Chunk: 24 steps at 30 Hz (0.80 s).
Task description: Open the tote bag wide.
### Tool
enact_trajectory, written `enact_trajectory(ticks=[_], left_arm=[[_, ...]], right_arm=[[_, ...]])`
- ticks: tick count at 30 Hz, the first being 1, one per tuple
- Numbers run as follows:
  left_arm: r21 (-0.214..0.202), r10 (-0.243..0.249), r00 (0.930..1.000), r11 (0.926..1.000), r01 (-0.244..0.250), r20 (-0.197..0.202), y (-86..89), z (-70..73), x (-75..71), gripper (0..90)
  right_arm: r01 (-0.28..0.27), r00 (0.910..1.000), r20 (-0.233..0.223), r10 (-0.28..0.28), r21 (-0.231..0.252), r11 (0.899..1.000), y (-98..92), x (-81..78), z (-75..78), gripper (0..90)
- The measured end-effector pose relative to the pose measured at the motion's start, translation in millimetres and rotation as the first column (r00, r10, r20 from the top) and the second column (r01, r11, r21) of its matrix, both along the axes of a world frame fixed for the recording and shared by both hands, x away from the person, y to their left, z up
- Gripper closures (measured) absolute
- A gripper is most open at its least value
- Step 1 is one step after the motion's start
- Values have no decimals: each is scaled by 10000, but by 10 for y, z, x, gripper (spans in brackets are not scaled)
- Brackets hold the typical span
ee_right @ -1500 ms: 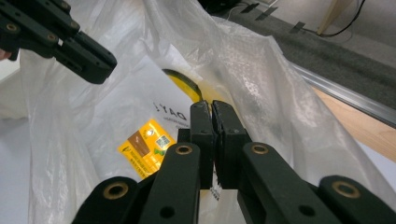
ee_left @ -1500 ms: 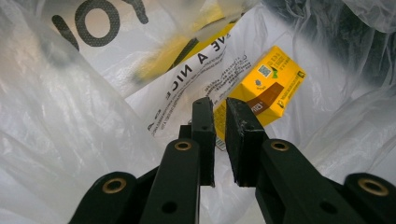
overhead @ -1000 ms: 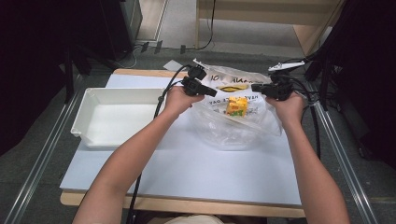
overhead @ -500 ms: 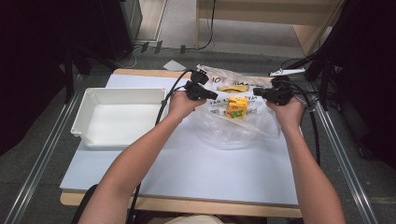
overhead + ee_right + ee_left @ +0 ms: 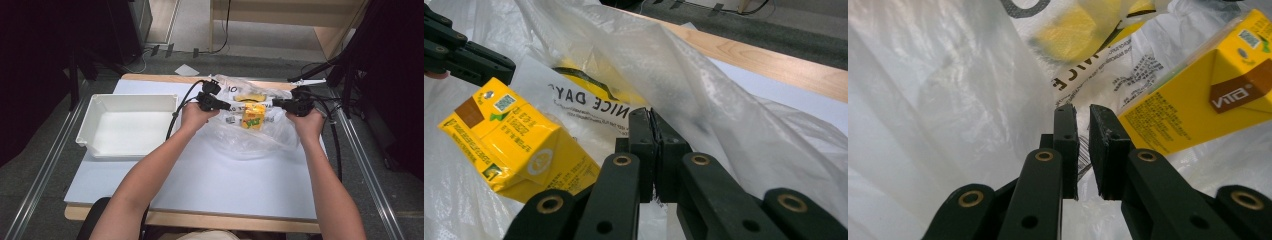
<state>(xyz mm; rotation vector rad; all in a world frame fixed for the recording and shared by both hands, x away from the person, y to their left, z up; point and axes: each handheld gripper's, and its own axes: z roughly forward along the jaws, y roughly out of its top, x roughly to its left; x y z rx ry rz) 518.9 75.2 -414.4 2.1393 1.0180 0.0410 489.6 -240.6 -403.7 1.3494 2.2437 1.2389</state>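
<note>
Both tongs (image 5: pixel 226 106) (image 5: pixel 278 103) seemingly pinching plastic bag (image 5: pixel 260 142), yellow carton (image 5: pixel 253 116) inside

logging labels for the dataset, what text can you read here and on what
"VITO": brown patch on the yellow drink carton.
"NICE DAY": black print, upside down, on the clear plastic bag; cut to "NICE" in the left gripper view.
Fine print on the carton's side and on the bag: too small to read.

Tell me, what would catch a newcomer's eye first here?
Probably the bright yellow drink carton lying inside a clear plastic bag at the far middle of the table. A person's left gripper and right gripper flank it, the right one pinching the bag. An empty white tray sits to the left.
</note>
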Motion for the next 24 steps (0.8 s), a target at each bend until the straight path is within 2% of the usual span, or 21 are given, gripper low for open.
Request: enact_trajectory(ticks=[9,14,19,24], left_arm=[[209,115,9999,9997,-115,48,-10,-76,30,823],[184,269,9996,9995,-269,11,15,-138,46,824],[-47,507,9985,9987,-508,-183,63,-227,60,825],[96,585,9978,9983,-582,-315,90,-301,56,821]], right_arm=[[121,9998,-147,-122,-14,9999,-15,31,-108,890],[181,9995,-271,-181,19,9998,-30,50,-176,891],[275,9990,-366,-271,85,9996,-42,60,-248,891],[301,9984,-483,-297,77,9995,-51,68,-321,890]])
